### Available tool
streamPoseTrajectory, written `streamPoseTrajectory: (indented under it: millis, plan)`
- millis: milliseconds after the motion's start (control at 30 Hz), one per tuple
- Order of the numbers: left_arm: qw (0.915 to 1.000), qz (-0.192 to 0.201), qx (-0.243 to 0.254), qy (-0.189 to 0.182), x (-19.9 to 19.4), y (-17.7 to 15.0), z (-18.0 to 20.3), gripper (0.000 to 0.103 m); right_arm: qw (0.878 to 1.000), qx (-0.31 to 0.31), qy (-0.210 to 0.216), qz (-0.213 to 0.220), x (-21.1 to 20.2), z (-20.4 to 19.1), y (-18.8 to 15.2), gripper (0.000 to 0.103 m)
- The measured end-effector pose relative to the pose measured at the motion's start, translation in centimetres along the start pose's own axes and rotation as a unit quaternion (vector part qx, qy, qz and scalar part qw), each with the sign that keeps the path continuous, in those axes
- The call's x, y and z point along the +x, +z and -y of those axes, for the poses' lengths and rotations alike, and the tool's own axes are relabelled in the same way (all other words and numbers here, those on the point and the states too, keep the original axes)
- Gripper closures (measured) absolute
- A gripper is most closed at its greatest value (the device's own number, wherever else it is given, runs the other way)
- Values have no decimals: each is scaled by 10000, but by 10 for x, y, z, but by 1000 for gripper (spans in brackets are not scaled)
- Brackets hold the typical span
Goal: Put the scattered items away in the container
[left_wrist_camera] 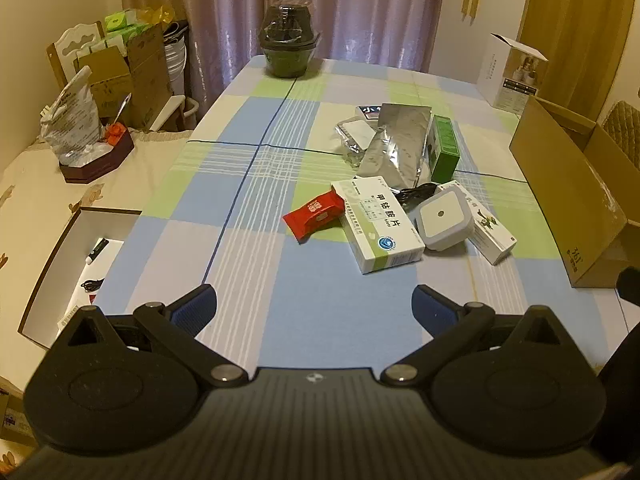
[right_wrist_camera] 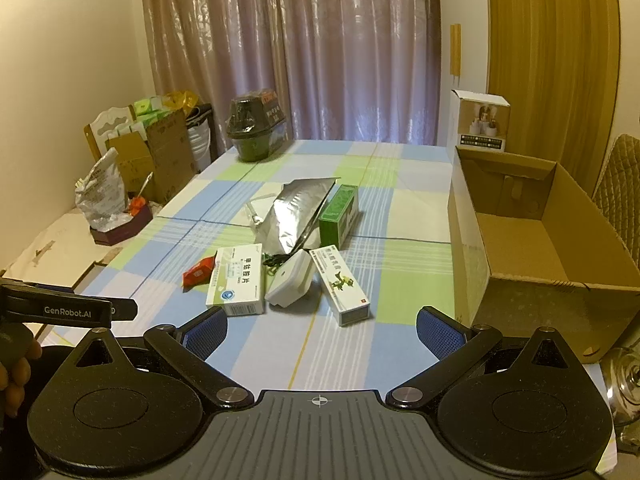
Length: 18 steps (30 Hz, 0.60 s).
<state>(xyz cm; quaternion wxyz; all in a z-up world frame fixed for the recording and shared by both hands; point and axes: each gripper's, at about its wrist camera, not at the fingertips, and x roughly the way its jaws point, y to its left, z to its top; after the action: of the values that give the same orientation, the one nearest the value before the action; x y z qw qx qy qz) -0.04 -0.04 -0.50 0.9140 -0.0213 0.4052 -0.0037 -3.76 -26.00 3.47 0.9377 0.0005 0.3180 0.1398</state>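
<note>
Blue ribbed pads line both pairs of jaws, which stand wide with nothing between them. The left gripper (left_wrist_camera: pixel 315 304) hangs over a blue square of the checked surface (left_wrist_camera: pixel 248 208); the right gripper (right_wrist_camera: pixel 322 326) hangs over the same cloth, close to the clutter.

Just beyond lies the heap of scattered items. A white medicine box (left_wrist_camera: pixel 378 224) lies flat, its long axis running from the jaws away toward the curtain, with a red packet (left_wrist_camera: pixel 314 216) touching its left edge. A white square night light (left_wrist_camera: pixel 442 218) leans against a long white carton (right_wrist_camera: pixel 340 284), whose long axis slants toward the right gripper. Behind them a silver foil pouch (right_wrist_camera: pixel 298 216) points away, and a green box (right_wrist_camera: pixel 339 216) stands beside it on its long edge.

At the right edge of the surface sits the open cardboard container (right_wrist_camera: pixel 520 240). The right wrist view looks into its bare interior; the left wrist view shows only its outer wall. Only the right view shows the left gripper's body and the hand (right_wrist_camera: pixel 16 376) holding it.
</note>
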Motion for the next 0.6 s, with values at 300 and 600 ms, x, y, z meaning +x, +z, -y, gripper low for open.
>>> streamPoseTrajectory:
  millis: [300, 600]
  plan:
    - [10000, -53, 27, 35, 2, 1, 0, 1, 10000, 8, -6, -10, 0, 0, 0, 0]
    - [9999, -99, -31, 31, 3, 3, -1, 1, 10000, 21, -25, -26, 1, 2, -1, 0]
